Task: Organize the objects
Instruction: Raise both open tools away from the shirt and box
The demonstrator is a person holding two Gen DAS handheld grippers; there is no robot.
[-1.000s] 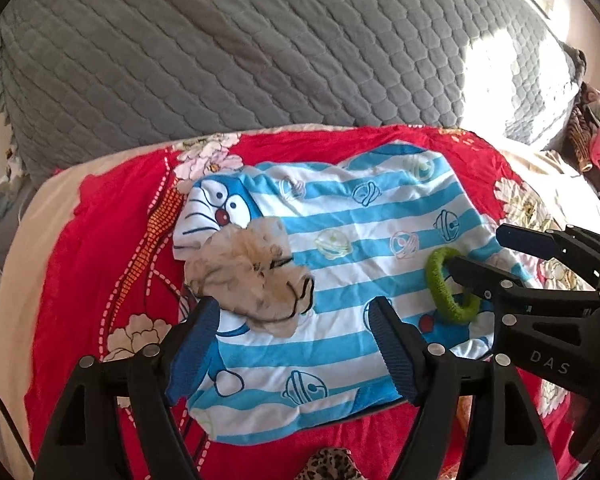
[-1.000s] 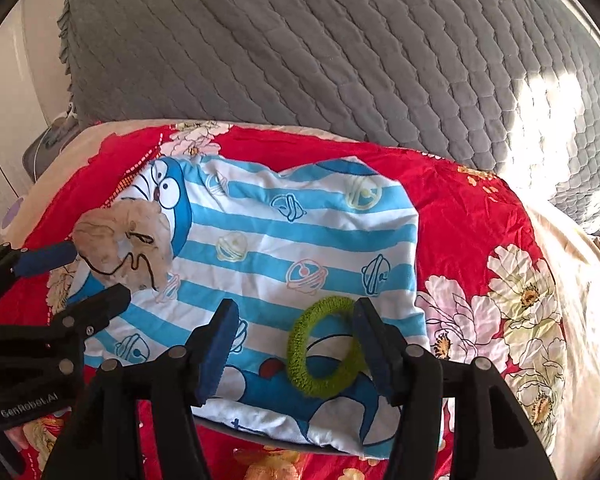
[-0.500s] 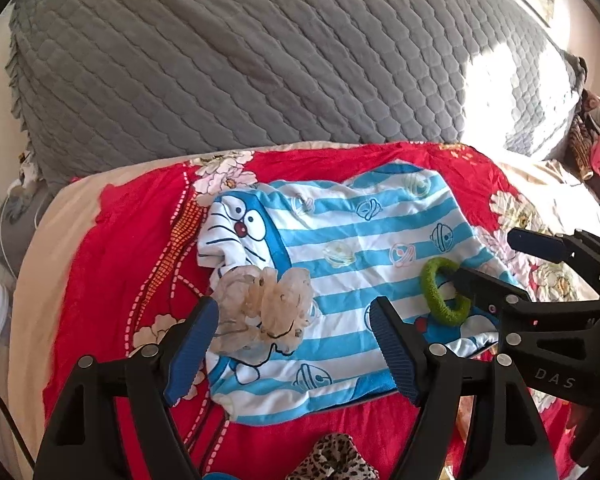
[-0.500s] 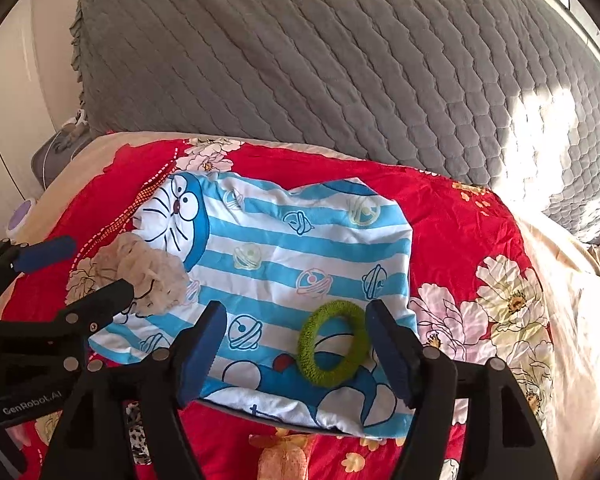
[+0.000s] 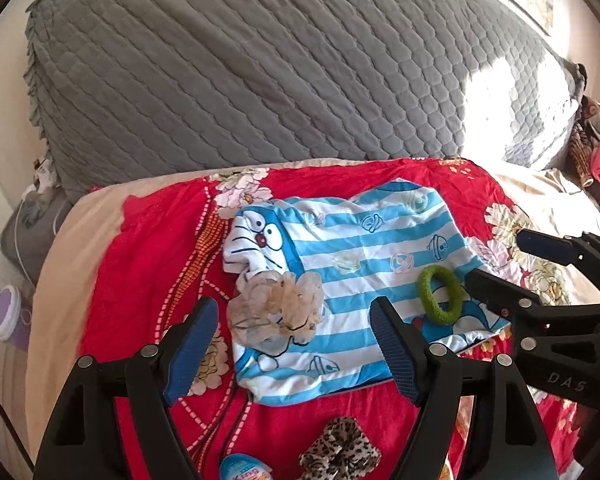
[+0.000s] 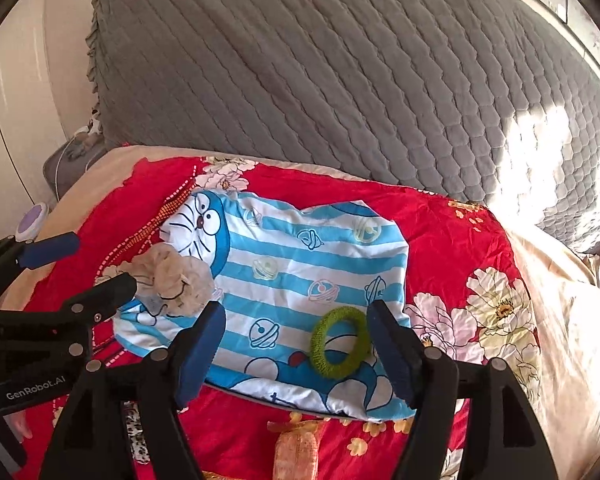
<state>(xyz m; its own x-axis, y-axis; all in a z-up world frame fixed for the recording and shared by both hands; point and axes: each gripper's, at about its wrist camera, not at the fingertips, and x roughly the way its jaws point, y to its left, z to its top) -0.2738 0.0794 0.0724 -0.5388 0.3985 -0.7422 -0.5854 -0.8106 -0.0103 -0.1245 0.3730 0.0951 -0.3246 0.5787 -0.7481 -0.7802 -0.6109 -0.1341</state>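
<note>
Both the left gripper (image 5: 292, 344) and right gripper (image 6: 296, 350) hover spread and empty, beige scrunchie (image 5: 278, 306) mid-frame and green scrunchie (image 6: 340, 342) lower-centre resting on the striped cloth (image 6: 300, 264), so grasping one likely follows.

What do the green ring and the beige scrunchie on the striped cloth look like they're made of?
Green ring: looks like fuzzy terry or yarn-wrapped elastic; matte, nubbly surface, holds a round shape. Beige scrunchie: seems a thin sheer fabric, organza or chiffon perhaps; translucent ruffled folds, slight sheen. Striped cloth: smooth printed textile, cotton or polyester; I cannot tell which.
</note>
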